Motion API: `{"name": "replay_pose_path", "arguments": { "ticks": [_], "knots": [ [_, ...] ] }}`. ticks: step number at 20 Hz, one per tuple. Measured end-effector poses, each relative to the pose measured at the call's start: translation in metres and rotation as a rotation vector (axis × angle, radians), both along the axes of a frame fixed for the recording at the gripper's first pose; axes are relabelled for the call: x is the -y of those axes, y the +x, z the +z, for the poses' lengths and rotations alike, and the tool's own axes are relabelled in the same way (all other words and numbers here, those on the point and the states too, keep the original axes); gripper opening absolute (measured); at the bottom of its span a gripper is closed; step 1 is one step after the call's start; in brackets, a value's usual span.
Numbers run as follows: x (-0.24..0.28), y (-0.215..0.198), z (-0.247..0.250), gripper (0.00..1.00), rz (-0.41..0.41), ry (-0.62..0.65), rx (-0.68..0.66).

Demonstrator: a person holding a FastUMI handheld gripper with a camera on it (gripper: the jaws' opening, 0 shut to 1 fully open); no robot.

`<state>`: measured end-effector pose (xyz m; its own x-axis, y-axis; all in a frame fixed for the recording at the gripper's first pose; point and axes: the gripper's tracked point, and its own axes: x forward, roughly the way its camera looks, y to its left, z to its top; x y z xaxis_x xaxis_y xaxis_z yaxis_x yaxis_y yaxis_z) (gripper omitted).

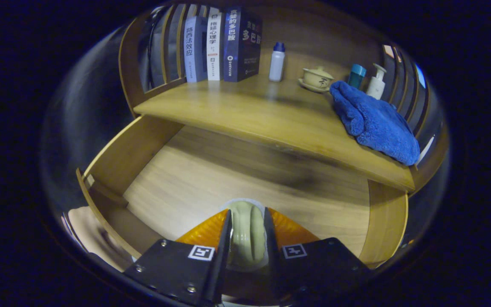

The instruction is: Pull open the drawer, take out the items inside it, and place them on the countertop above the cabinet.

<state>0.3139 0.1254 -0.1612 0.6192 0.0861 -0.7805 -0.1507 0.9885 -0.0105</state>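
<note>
Wood makes up nearly everything seen: a light wooden countertop [245, 111] runs across the cabinet, and below it the drawer [143, 145] is pulled well out, its pale floor bare ahead of the fingers. At the back of the countertop three books [222, 42] are stood upright against a slatted end panel. To their right a small white bottle [277, 62] with a blue cap is set, then a lidded tea bowl [317, 79] on its saucer, a teal-capped container [356, 76] and a white pump bottle [376, 82]. A crumpled blue towel [373, 121] is draped over the countertop's right end, just in front of those last two (its lower corner hangs past the front edge). The gripper [247, 221] is held over the open drawer, its fingers narrowed onto a pale greenish-cream rounded ceramic piece [246, 232], glazed and ridged, which is pressed from both sides. The piece is held above the drawer floor, near the drawer's front.
</note>
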Motion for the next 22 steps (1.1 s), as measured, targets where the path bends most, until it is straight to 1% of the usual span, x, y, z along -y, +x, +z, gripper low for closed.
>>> {"name": "replay_pose_path", "arguments": {
  "ticks": [6,8,9,10,11,13,18,22],
  "knots": [
    [-0.003,-0.002,-0.012,0.43,0.007,0.025,-0.073],
    [-0.004,-0.004,-0.016,0.43,0.004,0.046,-0.100],
    [-0.005,-0.004,-0.011,0.43,-0.009,0.073,-0.097],
    [-0.005,0.002,-0.022,0.30,-0.040,0.106,-0.113],
    [-0.006,0.000,-0.019,0.16,-0.052,0.126,-0.113],
    [-0.004,-0.002,-0.013,0.16,-0.067,0.139,-0.099],
    [-0.006,0.003,0.022,0.16,-0.089,0.204,-0.005],
    [-0.003,0.009,0.056,0.16,-0.067,0.161,0.111]
  ]
}}
